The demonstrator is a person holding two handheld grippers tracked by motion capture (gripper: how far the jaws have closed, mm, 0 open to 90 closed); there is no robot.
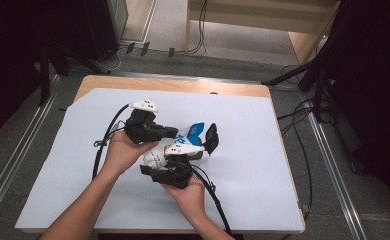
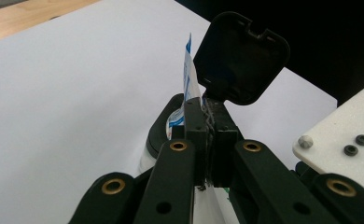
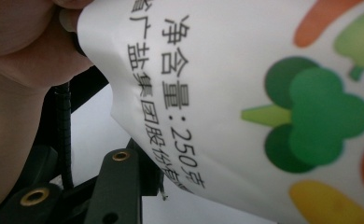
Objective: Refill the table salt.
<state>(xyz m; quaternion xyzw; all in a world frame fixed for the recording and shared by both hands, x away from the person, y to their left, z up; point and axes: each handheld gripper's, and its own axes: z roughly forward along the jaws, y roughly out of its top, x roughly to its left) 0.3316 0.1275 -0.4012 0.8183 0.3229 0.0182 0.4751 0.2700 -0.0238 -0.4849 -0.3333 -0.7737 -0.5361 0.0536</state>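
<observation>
A white and blue printed bag is held up over the middle of the white sheet, between my two grippers. My left gripper comes in from the left, and in the left gripper view its jaws are shut on the bag's thin edge. My right gripper reaches up from below. One of its black pads stands at the bag's right side, and it seems shut on the bag's body. In the right gripper view the bag hangs close, showing vegetable pictures and black print, beside one black finger.
A white sheet covers most of the wooden table. Black cables trail from both grippers toward the front edge. Dark stands and cables sit on the floor to the left and right of the table.
</observation>
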